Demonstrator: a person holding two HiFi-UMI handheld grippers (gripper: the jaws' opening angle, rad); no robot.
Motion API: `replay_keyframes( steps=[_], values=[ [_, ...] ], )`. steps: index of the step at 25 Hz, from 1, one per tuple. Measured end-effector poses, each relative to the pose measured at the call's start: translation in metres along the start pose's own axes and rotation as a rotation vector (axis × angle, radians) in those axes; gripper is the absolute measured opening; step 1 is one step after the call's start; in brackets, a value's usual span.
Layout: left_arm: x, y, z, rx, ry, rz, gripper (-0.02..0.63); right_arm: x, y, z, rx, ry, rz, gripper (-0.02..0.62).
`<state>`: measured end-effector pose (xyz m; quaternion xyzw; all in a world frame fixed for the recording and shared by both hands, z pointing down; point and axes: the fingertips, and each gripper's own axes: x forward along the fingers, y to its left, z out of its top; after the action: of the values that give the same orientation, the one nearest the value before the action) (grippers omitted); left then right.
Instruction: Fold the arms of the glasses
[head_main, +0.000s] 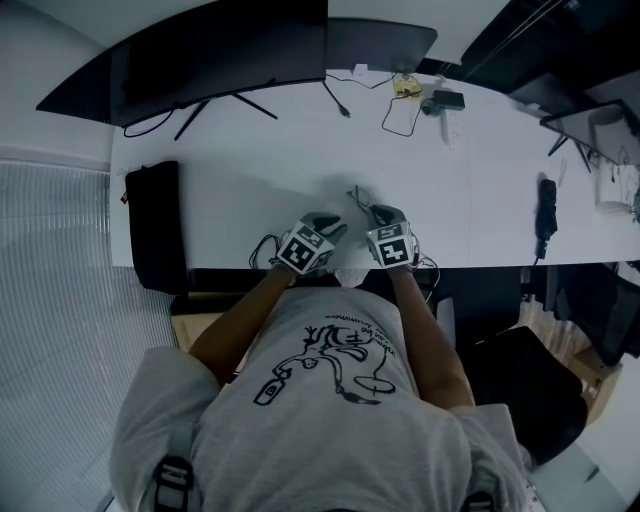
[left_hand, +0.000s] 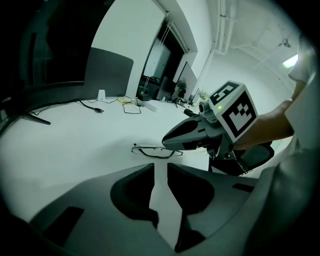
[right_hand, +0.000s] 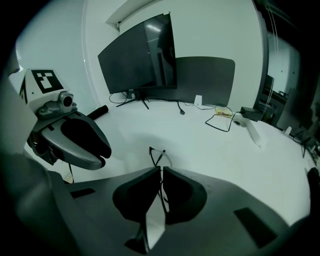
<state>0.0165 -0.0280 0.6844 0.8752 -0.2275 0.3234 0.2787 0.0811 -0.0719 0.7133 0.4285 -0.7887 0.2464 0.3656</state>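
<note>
Right tool is pinched shut on the thin glasses, bracing them near the white worktop's front edge. Left tool, jaws narrowly parted and empty, hovers just beside. The arms' fold is hard to read; any still splayed needs a light inward nudge.

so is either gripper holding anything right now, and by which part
The right gripper is shut on the glasses, pinching a thin piece of the frame, apparently one arm. The left gripper is empty, jaws apart.
</note>
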Motion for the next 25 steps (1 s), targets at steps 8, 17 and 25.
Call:
replay_keyframes(
  steps=[8, 17, 25],
  values=[
    [-0.024, -0.001, 0.024, -0.026, -0.109, 0.022, 0.067, -0.028, -0.001, 0.016, 0.038, -0.075, 0.002, 0.009],
    [-0.055, -0.015, 0.062, -0.004, -0.25, 0.046, 0.029, -0.082, 0.007, 0.053, 0.063, -0.19, 0.047, 0.009],
    [-0.09, -0.028, 0.094, 0.035, -0.367, 0.06, 0.023, -0.139, 0.011, 0.096, 0.066, -0.322, 0.05, 0.009]
  ],
)
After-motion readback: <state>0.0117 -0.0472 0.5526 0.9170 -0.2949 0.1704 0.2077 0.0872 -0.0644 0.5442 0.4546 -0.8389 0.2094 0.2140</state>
